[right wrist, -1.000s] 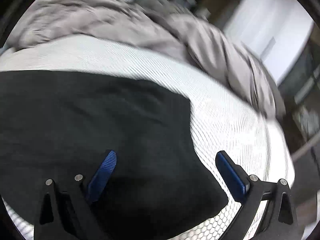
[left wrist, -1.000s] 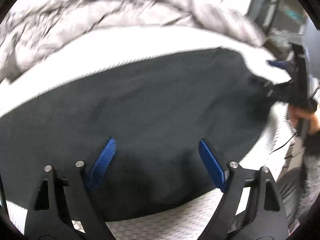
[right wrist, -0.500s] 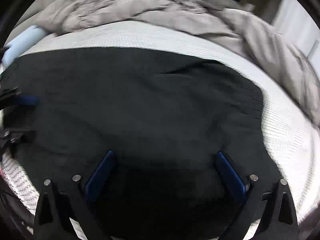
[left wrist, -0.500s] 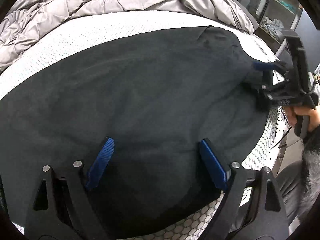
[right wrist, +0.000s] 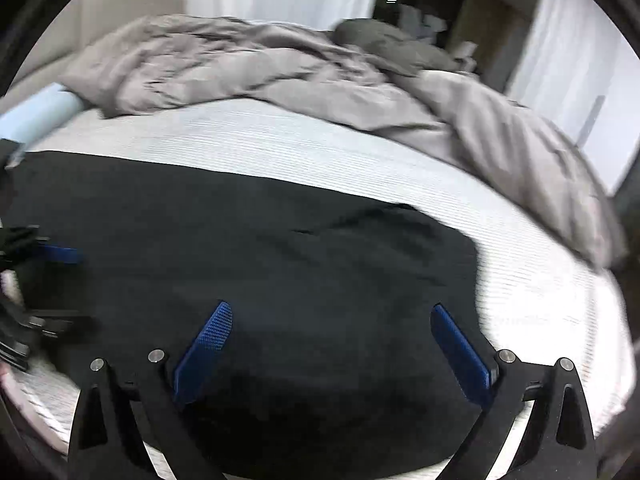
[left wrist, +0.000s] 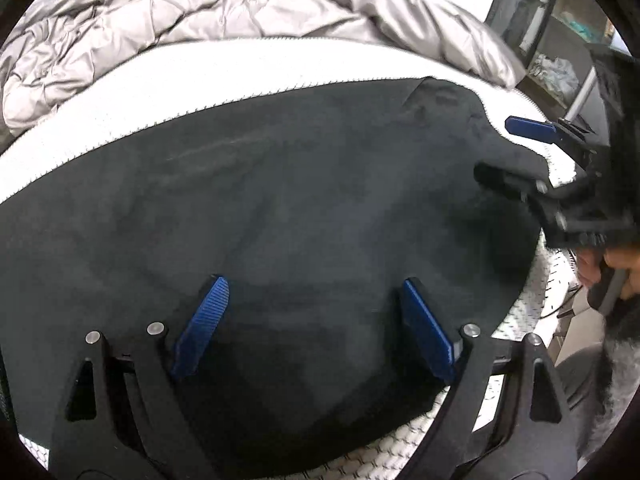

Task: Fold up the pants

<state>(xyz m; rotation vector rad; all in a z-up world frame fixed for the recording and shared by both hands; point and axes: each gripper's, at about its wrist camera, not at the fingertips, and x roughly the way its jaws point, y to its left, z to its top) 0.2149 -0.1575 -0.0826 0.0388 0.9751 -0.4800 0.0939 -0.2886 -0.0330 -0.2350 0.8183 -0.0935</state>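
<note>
While I am looking through the left wrist camera, the black pants (left wrist: pixel 280 208) are lying flat and filling the middle of the frame on the white mattress (left wrist: pixel 224 68). My left gripper (left wrist: pixel 310 328) is hanging over them at the lower centre with its blue pads spread wide, pinching nothing. At the right edge my right gripper (left wrist: pixel 516 148) is standing open at the corner of the pants, a hand (left wrist: pixel 612 272) holding it. In the right wrist camera its blue pads (right wrist: pixel 208 344) are also spread wide over the cloth. A grey duvet (right wrist: pixel 280 76) is lying crumpled across the upper part.
</note>
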